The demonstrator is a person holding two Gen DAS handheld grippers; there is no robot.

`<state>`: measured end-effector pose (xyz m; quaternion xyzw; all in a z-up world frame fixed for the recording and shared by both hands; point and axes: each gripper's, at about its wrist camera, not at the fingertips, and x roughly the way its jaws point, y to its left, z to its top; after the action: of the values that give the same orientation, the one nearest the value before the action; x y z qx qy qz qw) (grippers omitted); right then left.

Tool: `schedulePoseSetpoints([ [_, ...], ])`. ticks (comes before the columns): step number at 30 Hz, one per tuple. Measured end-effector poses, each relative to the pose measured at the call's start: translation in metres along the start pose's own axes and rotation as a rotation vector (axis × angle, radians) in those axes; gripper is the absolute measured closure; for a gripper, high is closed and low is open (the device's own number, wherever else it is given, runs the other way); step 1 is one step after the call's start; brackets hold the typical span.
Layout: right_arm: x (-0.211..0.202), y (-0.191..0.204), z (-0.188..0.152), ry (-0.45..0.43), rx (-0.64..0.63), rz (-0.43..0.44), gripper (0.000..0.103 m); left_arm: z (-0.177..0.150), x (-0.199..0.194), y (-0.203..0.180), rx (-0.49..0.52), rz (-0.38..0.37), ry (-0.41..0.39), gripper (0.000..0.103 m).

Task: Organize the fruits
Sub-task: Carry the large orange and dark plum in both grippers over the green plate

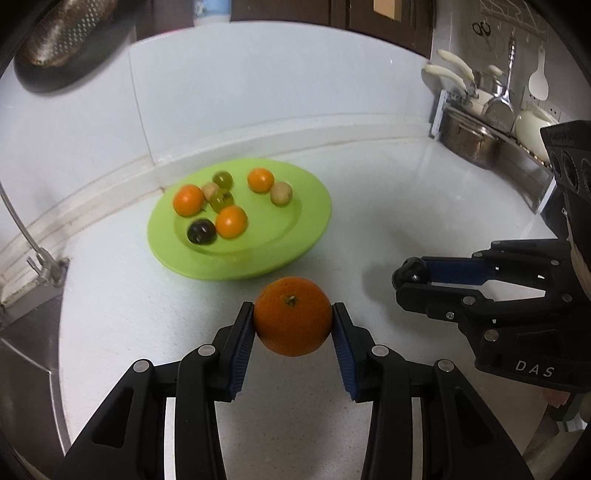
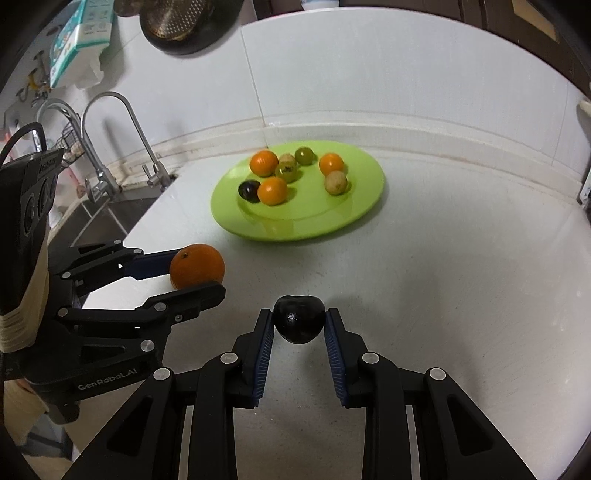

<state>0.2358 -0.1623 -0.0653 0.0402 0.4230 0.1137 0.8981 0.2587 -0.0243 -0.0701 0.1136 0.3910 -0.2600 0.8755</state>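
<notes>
My left gripper (image 1: 293, 314) is shut on an orange (image 1: 293, 316) and holds it above the white counter, just in front of the green plate (image 1: 310, 221). My right gripper (image 2: 299, 321) is shut on a dark plum (image 2: 299, 319), to the right of the left one. The right gripper also shows in the left wrist view (image 1: 410, 275), the left gripper in the right wrist view (image 2: 201, 273) with the orange (image 2: 197, 266). The plate (image 2: 354, 214) holds several small fruits: oranges (image 2: 272, 190), green ones (image 2: 304, 155), tan ones (image 2: 335, 182) and a dark one (image 2: 248, 191).
A sink with taps (image 2: 110, 147) lies at the left edge of the counter. Pots and utensils (image 1: 476, 136) stand at the far right. A colander (image 2: 173, 18) hangs on the tiled wall behind.
</notes>
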Motion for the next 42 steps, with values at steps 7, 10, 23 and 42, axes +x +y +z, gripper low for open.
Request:
schedulePoseSetpoints([
  [7,-0.014,0.003,0.009,-0.046,-0.014,0.005,0.074,0.010,-0.021,0.000,0.006,0.036,-0.068,0.062],
  [10,-0.023,0.005,0.014,-0.074,-0.025,0.003,0.074,0.014,-0.028,0.002,0.010,0.045,-0.085,0.062],
  [23,-0.049,0.012,0.047,-0.200,-0.062,-0.007,0.074,0.040,-0.050,0.011,0.006,0.068,-0.170,0.062],
  [42,-0.032,0.013,0.099,-0.239,-0.085,0.008,0.074,0.086,-0.030,0.041,-0.004,0.070,-0.182,0.062],
])
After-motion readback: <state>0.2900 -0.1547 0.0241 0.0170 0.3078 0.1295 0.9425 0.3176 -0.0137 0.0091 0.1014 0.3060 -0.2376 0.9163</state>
